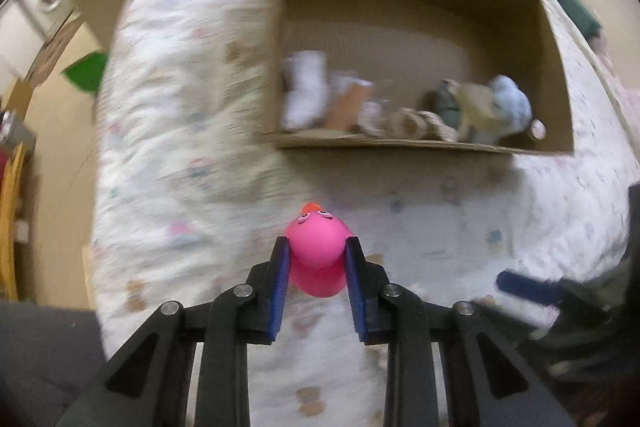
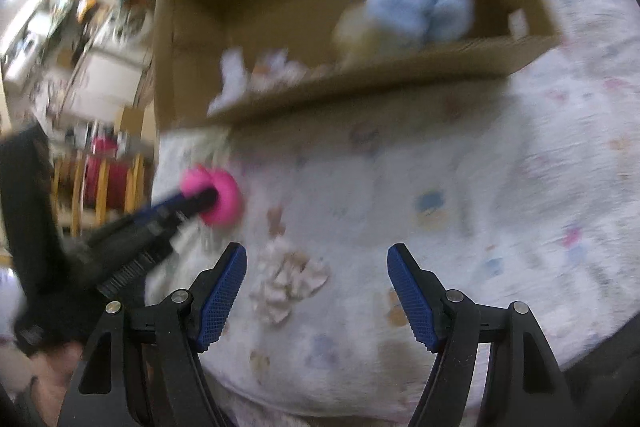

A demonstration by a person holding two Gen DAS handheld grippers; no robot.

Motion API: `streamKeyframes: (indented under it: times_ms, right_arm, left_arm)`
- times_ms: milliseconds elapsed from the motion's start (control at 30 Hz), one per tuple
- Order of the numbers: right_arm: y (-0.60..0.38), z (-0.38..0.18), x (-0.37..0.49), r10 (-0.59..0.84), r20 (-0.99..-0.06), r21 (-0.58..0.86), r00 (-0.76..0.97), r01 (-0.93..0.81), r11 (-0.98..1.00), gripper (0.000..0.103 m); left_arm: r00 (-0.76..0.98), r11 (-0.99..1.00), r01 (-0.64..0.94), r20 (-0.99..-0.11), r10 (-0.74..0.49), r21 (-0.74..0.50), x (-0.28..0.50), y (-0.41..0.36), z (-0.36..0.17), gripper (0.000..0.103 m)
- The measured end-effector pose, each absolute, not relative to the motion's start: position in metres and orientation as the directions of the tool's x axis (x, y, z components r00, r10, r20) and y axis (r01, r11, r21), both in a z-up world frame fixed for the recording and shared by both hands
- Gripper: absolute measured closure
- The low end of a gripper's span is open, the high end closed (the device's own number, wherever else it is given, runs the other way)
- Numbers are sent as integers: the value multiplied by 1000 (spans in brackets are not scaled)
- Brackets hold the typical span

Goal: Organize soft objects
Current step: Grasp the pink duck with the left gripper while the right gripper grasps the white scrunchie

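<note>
The left gripper is clamped on a pink toy duck, its two blue pads pressed against the sides of the duck's round head, with the wider body bulging out below and between the fingers. The duck is smooth, glossy and bright pink, with an orange beak at the top and small printed eyes; it faces away from the left wrist camera. It is held just above a white quilted cover printed with small pastel figures. In the right wrist view the same duck appears at the left, gripped at the tip of the left gripper's fingers. The right gripper stands with its jaws wide apart and nothing between the pads; a small crumpled white and tan cloth lies on the cover below the gap, just beside the left-hand pad. An open cardboard box sits on the cover beyond the duck, well apart from it. The box contains a white plush item, a light blue plush item and several blurred beige and grey soft pieces between them.
</note>
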State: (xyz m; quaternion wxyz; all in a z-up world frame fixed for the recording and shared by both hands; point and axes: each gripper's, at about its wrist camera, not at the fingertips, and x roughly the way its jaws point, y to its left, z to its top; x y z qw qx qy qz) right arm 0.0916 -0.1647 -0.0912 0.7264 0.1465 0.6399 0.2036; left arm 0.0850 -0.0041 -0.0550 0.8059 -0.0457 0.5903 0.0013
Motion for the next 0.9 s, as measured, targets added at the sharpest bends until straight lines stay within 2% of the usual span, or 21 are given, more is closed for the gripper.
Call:
streamKeyframes:
  times_ms: [167, 433, 500, 533, 567, 600, 633, 900]
  right_arm:
    - [-124, -108, 88, 393, -919, 372, 41, -242, 896, 25]
    - [-96, -126, 82, 306, -951, 281, 36, -303, 910, 27]
    - [-95, -125, 81, 280, -958, 248, 57, -318, 915, 46]
    - [-95, -124, 81, 272, -960, 238, 65, -319, 917, 59]
    - [-98, -123, 82, 270, -960, 236, 70, -312, 920, 68]
    - [-101, -122, 83, 275, -959, 241, 73, -302, 922, 71]
    - [-105, -121, 84, 280, -957, 248, 75, -290, 924, 79]
    - [-131, -97, 87, 317, -935, 278, 159, -228, 933, 82]
  left_arm:
    - [288, 994, -83, -957, -43, -70, 71, 15, -49, 79]
    - [285, 995, -92, -959, -10, -37, 61, 19, -51, 79]
    - [280, 995, -96, -960, -10, -39, 62, 18, -54, 79]
    - [278, 994, -98, -961, -11, -40, 63, 17, -55, 79]
    - [277, 994, -98, -961, -12, -41, 63, 17, -56, 79]
    - [277, 994, -97, -961, -15, -43, 64, 16, -56, 79]
    - [278, 994, -95, -960, -17, -45, 64, 15, -57, 79]
    - [285, 994, -104, -959, -15, -46, 65, 16, -59, 79]
